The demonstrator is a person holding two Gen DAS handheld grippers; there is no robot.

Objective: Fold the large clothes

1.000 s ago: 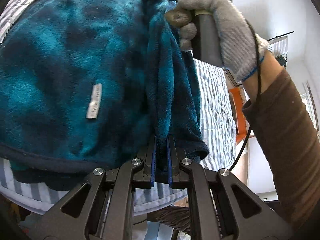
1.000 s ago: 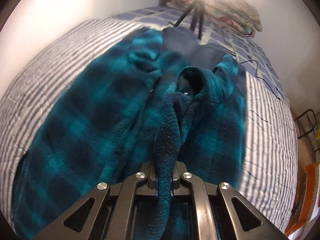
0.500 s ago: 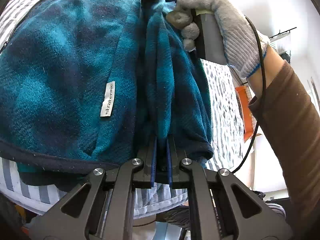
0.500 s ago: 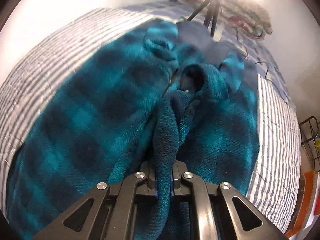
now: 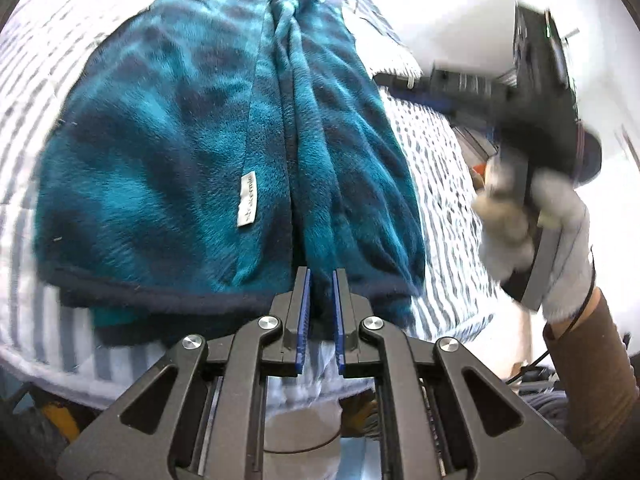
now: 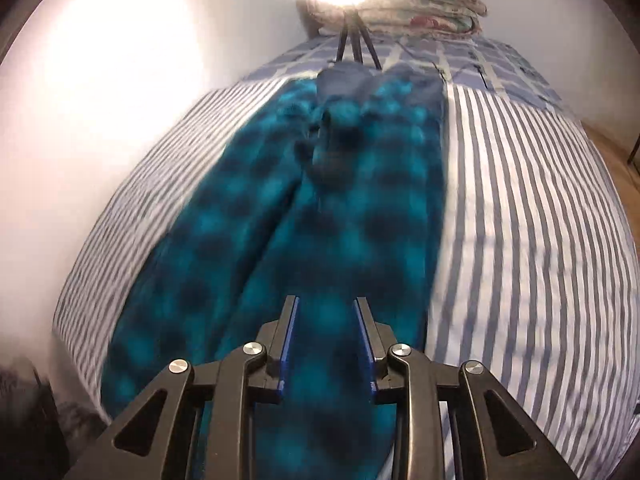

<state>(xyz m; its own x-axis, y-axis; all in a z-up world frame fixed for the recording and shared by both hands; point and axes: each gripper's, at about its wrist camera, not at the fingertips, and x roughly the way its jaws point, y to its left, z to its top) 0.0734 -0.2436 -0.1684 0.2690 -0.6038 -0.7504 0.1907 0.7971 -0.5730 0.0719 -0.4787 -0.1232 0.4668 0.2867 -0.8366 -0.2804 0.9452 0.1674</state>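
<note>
One teal plaid fleece garment (image 5: 172, 152), one striped bed cover (image 6: 532, 216), one white label (image 5: 246, 200).

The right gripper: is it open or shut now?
Open. The right gripper has its two fingers apart, with nothing pinched between them; the teal fleece lies flat on the striped bed beyond them.

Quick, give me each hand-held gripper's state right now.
Left hand-held gripper: closed on the hem of the teal fleece.
Right hand-held gripper: open, holding nothing, above the fleece.
</note>
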